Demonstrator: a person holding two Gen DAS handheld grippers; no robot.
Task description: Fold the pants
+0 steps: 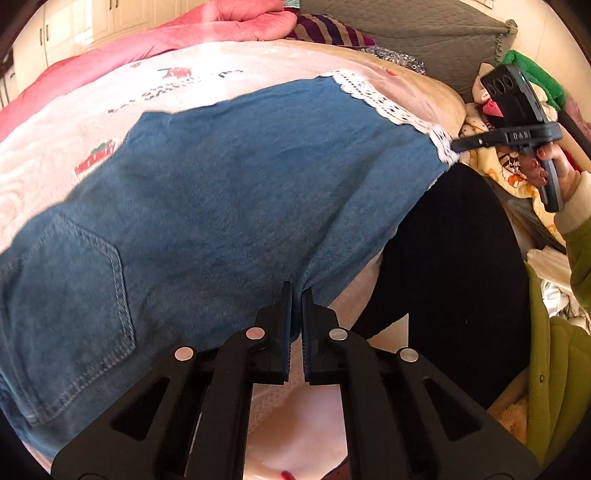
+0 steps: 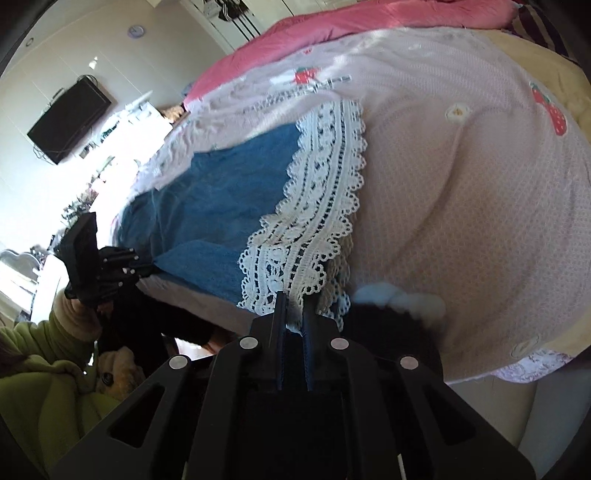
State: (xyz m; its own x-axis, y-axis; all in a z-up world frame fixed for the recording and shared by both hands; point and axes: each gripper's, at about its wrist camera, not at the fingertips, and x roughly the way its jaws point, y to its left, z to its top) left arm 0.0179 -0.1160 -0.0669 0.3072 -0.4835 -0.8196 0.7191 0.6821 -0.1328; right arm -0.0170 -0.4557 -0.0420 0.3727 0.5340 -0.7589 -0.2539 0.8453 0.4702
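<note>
Blue denim pants (image 1: 229, 177) with a white lace hem (image 1: 373, 96) lie spread across a pink strawberry-print blanket (image 1: 66, 144); a back pocket (image 1: 70, 280) shows at the lower left. My left gripper (image 1: 297, 291) is shut on the near edge of the denim at mid-leg. In the right wrist view the lace hem (image 2: 314, 206) fills the centre and my right gripper (image 2: 293, 297) is shut on its near corner. Each gripper also appears in the other view: the right gripper (image 1: 456, 144) at the hem corner, the left gripper (image 2: 149, 266) at the denim edge (image 2: 221, 199).
A pink quilt (image 1: 207, 26) is bunched at the far side of the bed. The person wears a green jacket (image 1: 554, 362) and dark trousers (image 1: 454, 266) close to the bed edge. A soft toy (image 1: 491, 103) and printed bedding lie to the right. A wall-mounted TV (image 2: 68, 122) hangs at left.
</note>
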